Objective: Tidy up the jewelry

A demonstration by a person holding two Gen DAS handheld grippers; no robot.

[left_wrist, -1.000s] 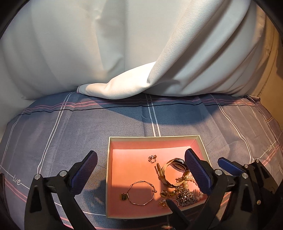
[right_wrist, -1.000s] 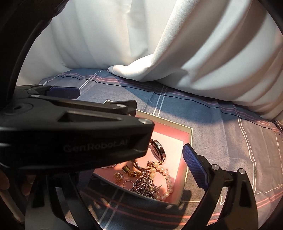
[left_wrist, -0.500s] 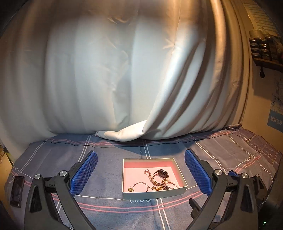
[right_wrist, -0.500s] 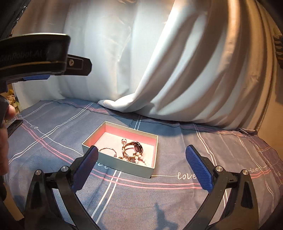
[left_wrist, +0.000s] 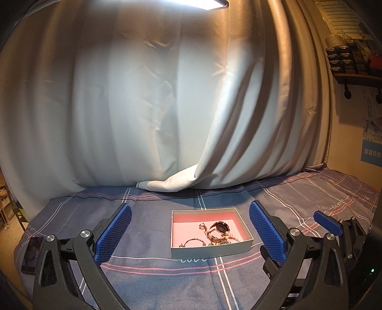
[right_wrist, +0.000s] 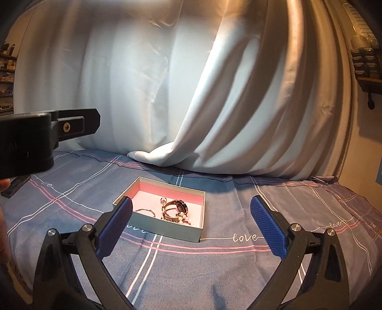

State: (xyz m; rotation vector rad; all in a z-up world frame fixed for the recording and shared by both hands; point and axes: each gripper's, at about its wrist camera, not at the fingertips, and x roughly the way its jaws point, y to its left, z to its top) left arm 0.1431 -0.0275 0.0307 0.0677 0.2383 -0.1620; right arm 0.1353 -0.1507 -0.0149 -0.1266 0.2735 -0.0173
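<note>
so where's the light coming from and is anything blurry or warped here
Left wrist view: a bright lamp glares at the top edge, and the curtain bows with fisheye distortion. Right wrist view: the left gripper's body is close and blurred, while the box stays sharp.

A pale curtain hangs behind, its hem pooled on a grey-blue striped sheet; a bright lamp overhead; a wall shelf at right.
</note>
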